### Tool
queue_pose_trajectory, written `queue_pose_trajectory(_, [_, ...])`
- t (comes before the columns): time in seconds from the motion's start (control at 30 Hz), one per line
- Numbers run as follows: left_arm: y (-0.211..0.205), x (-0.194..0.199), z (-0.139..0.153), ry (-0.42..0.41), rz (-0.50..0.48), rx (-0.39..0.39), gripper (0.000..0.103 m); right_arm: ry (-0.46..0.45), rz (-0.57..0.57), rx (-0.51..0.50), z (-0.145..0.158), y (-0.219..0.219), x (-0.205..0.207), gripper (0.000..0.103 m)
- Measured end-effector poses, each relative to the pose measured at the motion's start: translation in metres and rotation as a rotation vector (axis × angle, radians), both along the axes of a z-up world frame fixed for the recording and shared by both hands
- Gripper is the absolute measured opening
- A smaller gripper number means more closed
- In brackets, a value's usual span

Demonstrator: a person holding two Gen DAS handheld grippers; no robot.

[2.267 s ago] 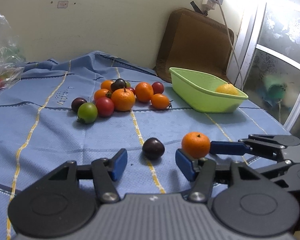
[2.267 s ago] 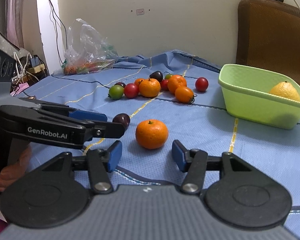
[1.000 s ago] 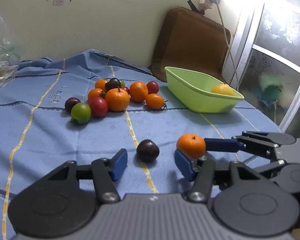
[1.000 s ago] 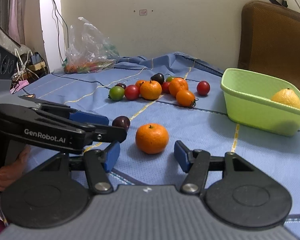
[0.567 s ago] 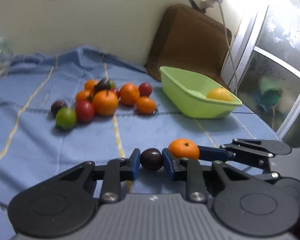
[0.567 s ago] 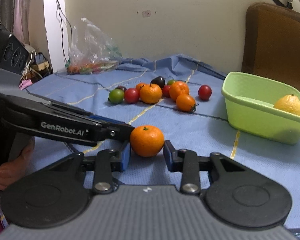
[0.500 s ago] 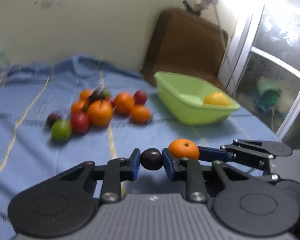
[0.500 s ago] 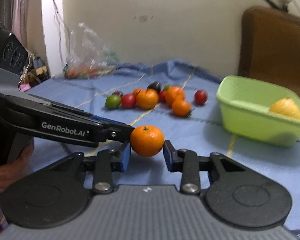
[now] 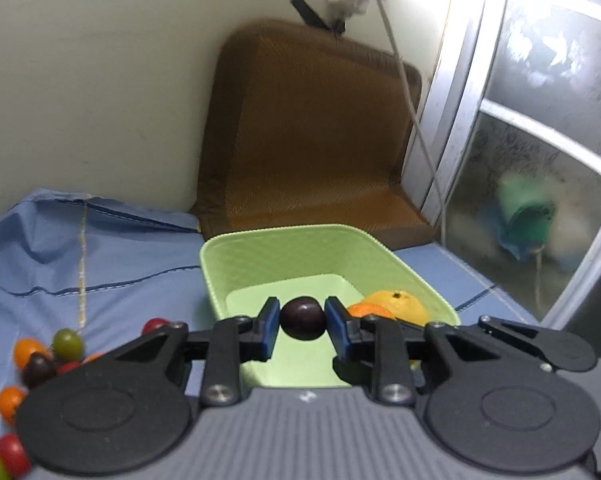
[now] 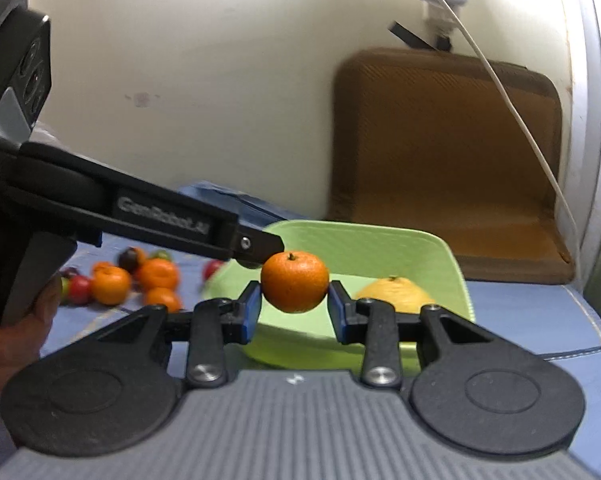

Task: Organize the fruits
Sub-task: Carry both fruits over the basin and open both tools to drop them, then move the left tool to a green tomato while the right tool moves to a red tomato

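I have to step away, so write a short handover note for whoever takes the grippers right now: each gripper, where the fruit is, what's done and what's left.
Left gripper: shut on the plum, held over the basket.
Right gripper: shut on the orange, held off the cloth at the basket's near edge.
Done: one yellow fruit lies in the basket.
Left: release both fruits into the basket, then fetch the pile of small fruits on the cloth, left of the basket.

Window [image 9: 548, 184] glare, motion blur, fisheye warp
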State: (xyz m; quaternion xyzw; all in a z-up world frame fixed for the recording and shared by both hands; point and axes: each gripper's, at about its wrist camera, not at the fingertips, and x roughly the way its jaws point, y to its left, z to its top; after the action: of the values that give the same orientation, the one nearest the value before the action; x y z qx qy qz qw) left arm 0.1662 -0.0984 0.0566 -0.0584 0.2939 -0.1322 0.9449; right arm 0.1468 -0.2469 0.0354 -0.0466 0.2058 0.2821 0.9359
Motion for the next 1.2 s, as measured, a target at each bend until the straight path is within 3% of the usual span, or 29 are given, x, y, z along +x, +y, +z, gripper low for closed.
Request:
queue_pose_trajectory(0.1, [-0.004,0.008,-0.008,0.023,0.017,0.012,0.026,0.006,-0.007,0.010,-0.004,-0.002,0.007,0.041])
queue_pose_trajectory(0.23, [0.005,0.008,-0.012,0.035,0.035,-0.023,0.040,-0.023,0.001,0.006,-0.005,-0.001,0.003,0.053])
queue_pose_trajectory(0.43, [0.053,-0.024,0.010,-0.044,0.093,-0.133,0.040,-0.052,-0.036,0.056,-0.001,-0.015,-0.015,0.053])
queue_pose_trajectory(0.53, [0.098,-0.055,0.019,-0.096,0.192,-0.183,0.047,-0.033,-0.031,0.116,0.001,-0.022,-0.026,0.053])
queue_pose_trajectory(0.63, [0.143,-0.087,0.015,-0.112,0.330,-0.166,0.048,-0.016,-0.003,0.137,0.000,-0.018,-0.037,0.052])
queue_pose_trajectory(0.73, [0.177,-0.118,0.002,-0.101,0.445,-0.121,0.048,-0.001,0.052,0.139,0.002,-0.001,-0.043,0.051])
queue_pose_trajectory(0.8, [0.195,-0.135,-0.012,-0.082,0.496,-0.101,0.048,0.013,0.098,0.125,0.003,0.012,-0.048,0.044])
queue_pose_trajectory(0.87, [0.209,-0.145,-0.025,-0.054,0.525,-0.114,0.048,0.039,0.146,0.105,0.000,0.030,-0.051,0.041])
queue_pose_trajectory(1.07, [0.225,-0.153,-0.050,0.002,0.528,-0.203,0.046,0.137,0.235,0.069,-0.012,0.078,-0.046,0.038])
queue_pose_trajectory(1.2, [0.214,-0.154,-0.046,-0.039,0.467,-0.169,0.047,0.165,0.257,0.045,-0.013,0.103,-0.040,0.039])
